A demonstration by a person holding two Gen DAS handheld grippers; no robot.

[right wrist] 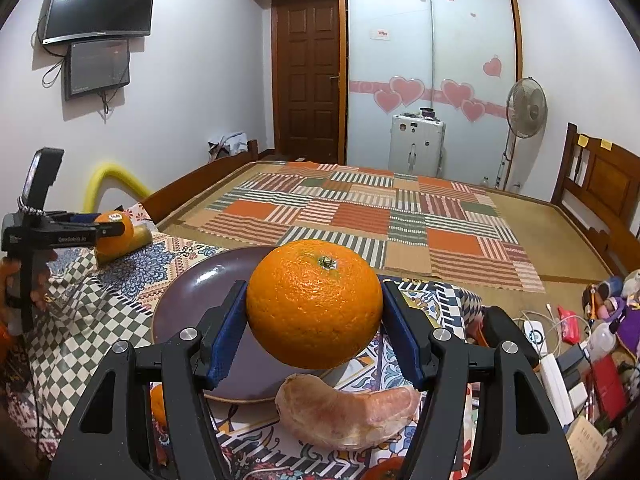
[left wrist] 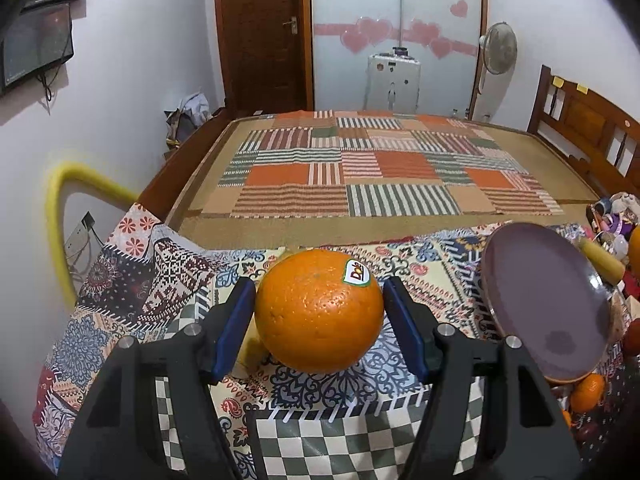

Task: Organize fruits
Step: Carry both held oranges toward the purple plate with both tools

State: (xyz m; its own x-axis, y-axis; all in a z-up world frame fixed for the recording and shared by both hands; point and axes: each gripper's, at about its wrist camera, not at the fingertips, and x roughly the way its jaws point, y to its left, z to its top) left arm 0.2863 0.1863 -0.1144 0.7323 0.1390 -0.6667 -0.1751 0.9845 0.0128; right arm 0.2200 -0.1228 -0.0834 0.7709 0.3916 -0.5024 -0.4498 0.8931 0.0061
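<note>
My left gripper (left wrist: 319, 312) is shut on an orange with a Dole sticker (left wrist: 319, 312), held just above the patterned cloth. It also shows in the right wrist view (right wrist: 116, 230), far left. My right gripper (right wrist: 314, 320) is shut on a second orange (right wrist: 314, 304), held above the near edge of a purple plate (right wrist: 200, 292). The plate shows at the right of the left wrist view (left wrist: 548, 304). A peeled pomelo segment (right wrist: 348, 416) lies on the cloth below the right gripper.
The patterned cloth (left wrist: 132, 280) covers the table. Small oranges lie by the plate (left wrist: 588, 392) and at the lower left of the right wrist view (right wrist: 158, 404). A yellowish item (left wrist: 250, 350) lies behind the left orange. Clutter and cables (right wrist: 576, 344) sit at the right.
</note>
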